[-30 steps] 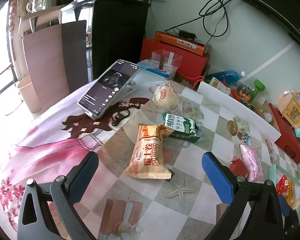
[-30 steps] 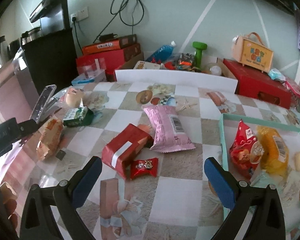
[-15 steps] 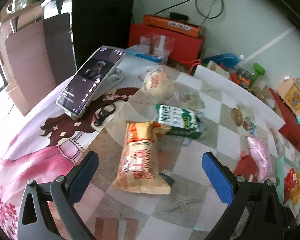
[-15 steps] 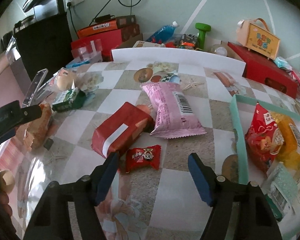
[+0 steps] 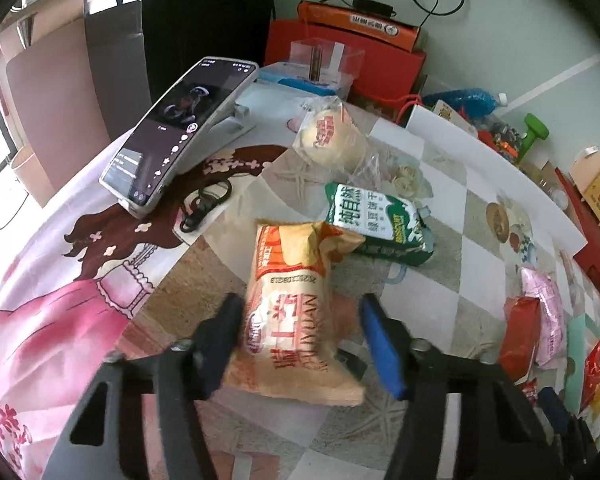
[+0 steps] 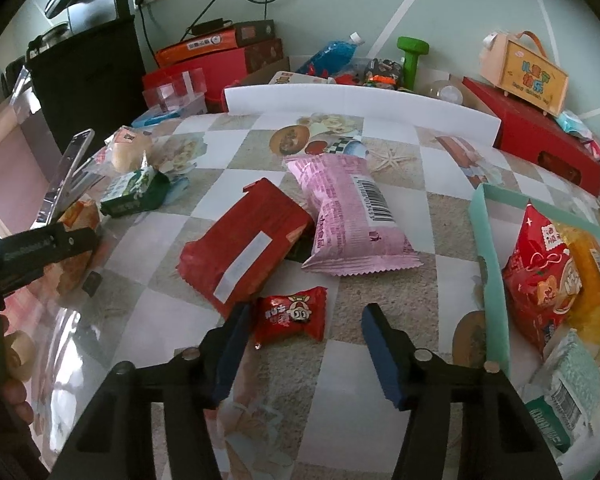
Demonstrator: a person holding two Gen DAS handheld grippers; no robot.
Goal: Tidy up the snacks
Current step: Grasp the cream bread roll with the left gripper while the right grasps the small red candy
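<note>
The left tongs (image 5: 300, 340) are closing around the lower half of the orange bread bag (image 5: 296, 312), which is lying lengthwise between the jaws on the checked surface (image 5: 476, 240); the left pad seems to be touching the wrapper while the right pad is still standing just clear. The right tongs (image 6: 304, 348) are closing too, straddling the small red candy packet (image 6: 294, 314), with the left pad close beside it and the right pad well apart from it.

For a clean pick, I would be centring each packet between the pads before the squeeze finishes, since both are sitting nearer the left jaw and may get nudged sideways. The bread bag looks soft and puffy, so a gentle pinch should be holding it without crushing. The candy packet is lying just beside the red box (image 6: 240, 256), so the left pad needs to be slipping between them without catching the box.

Further out, the green biscuit pack (image 5: 376, 224) and the pink bag (image 6: 348, 216) are waiting, and the teal tray (image 6: 492, 264), already holding several snacks, is likely the destination.
</note>
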